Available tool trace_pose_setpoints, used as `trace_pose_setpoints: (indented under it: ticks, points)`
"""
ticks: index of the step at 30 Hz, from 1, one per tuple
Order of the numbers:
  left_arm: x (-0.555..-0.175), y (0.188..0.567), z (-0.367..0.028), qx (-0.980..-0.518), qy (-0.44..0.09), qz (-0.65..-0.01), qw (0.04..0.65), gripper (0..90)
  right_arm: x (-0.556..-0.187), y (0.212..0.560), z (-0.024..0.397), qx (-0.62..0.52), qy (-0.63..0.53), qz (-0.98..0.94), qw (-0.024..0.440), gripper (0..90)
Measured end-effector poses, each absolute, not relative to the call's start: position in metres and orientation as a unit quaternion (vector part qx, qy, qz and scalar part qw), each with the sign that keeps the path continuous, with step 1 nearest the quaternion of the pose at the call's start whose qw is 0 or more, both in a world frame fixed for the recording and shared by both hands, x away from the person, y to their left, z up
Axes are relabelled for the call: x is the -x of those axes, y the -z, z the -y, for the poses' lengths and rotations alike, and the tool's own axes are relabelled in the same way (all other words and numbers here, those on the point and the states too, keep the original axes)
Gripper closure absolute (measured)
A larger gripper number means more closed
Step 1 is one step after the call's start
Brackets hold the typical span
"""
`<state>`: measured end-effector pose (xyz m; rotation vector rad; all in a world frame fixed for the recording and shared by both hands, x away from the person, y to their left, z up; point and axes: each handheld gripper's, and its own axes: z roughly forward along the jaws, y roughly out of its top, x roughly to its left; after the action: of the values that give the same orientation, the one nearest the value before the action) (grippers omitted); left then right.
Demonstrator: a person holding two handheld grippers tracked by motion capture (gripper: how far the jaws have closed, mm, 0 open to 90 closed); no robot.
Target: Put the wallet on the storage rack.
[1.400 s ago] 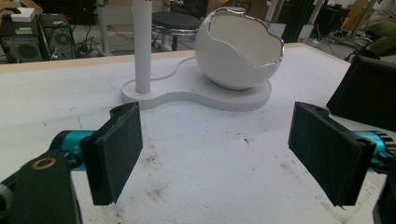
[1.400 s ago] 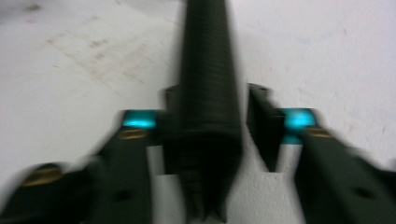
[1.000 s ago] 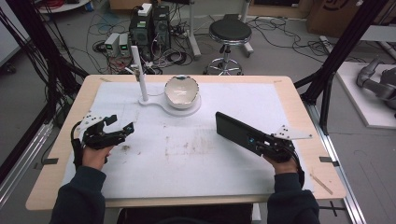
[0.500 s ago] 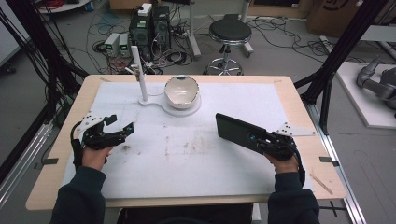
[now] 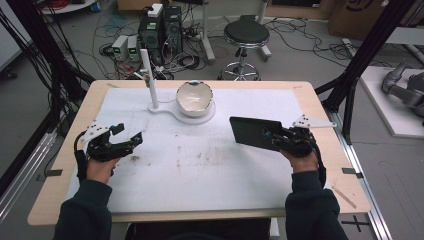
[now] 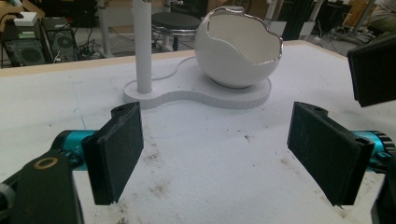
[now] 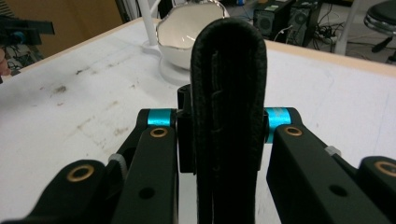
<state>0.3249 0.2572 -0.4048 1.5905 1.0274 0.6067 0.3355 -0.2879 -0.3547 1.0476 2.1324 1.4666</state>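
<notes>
Where right tongs [image 7: 224,140] pinch it, black case [image 7: 229,93] half hidden; left tongs [image 6: 224,154] spread

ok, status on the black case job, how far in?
Done: the right hand-held gripper is shut on the black case and holds it above the white mat. In hand: the case is carried, pointing toward the white egg-shaped bowl on its stand. Left: setting it down, probably there. The left hand-held gripper is open, holding nothing.
</notes>
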Motion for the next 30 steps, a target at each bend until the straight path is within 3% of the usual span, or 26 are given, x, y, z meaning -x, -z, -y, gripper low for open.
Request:
trace_pose_setpoints:
  ticks: [7, 10, 15, 30]
  points:
    - [-0.324, 0.405, -0.260, -0.667, -0.253, -0.439, 0.546, 18.4, -0.357, 0.325, 0.269, -0.347, -0.526, -0.755, 0.179, 73.6]
    - [-0.324, 0.405, -0.259, -0.666, -0.255, -0.439, 0.546, 18.4, -0.368, 0.309, 0.258, -0.338, -0.551, -0.748, 0.150, 73.7]
    - [-0.323, 0.406, -0.261, -0.663, -0.253, -0.441, 0.549, 18.4, -0.393, 0.279, 0.225, -0.307, -0.529, -0.773, 0.172, 73.7]
    - [-0.322, 0.412, -0.267, -0.657, -0.249, -0.448, 0.553, 18.4, -0.450, 0.253, 0.158, -0.250, -0.476, -0.820, 0.197, 73.8]
